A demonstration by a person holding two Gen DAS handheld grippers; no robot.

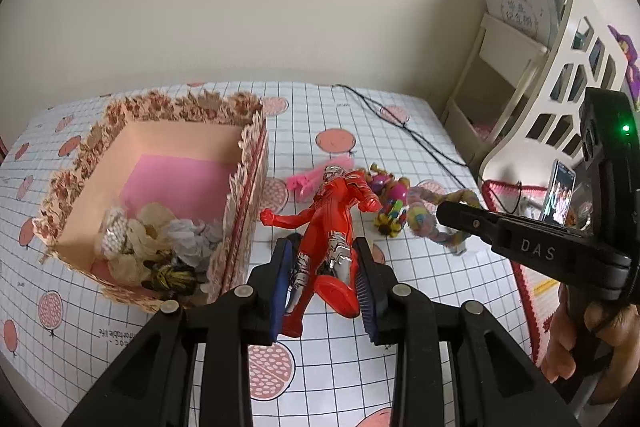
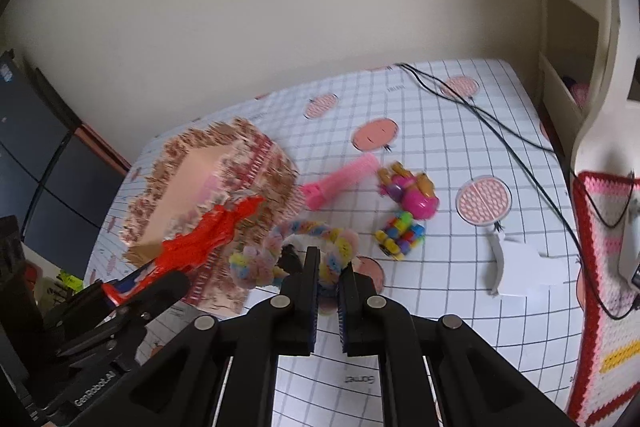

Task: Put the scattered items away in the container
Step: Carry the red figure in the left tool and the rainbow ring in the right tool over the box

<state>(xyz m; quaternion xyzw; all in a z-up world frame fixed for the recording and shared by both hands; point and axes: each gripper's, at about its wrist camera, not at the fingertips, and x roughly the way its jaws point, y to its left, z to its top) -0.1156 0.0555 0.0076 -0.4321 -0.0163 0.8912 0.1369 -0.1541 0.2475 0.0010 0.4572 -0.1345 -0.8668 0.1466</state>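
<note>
A red and silver action figure [image 1: 324, 219] hangs lifted above the tablecloth, my left gripper [image 1: 326, 279] shut on its legs with the blue pads [image 1: 280, 287] pressing both sides. The figure [image 2: 208, 231] and left gripper [image 2: 120, 291] also show in the right wrist view, in front of the box. My right gripper [image 2: 329, 267] is shut on a pastel fuzzy ring [image 2: 280, 239], raised off the table. From the left wrist view, the right gripper [image 1: 440, 213] holds that ring [image 1: 424, 215]. The patterned open box [image 1: 248, 163] stands to the left, with crumpled paper inside.
On the checked tablecloth [image 2: 440, 307] lie a pink comb [image 2: 340, 175], a pink beaded toy [image 2: 412, 191], a coloured bead block [image 2: 400, 235] and a white clip [image 2: 496, 259]. A black cable [image 2: 500, 131] crosses the table. A white rack [image 1: 520, 67] stands right. A hand [image 1: 580, 339] grips the right handle.
</note>
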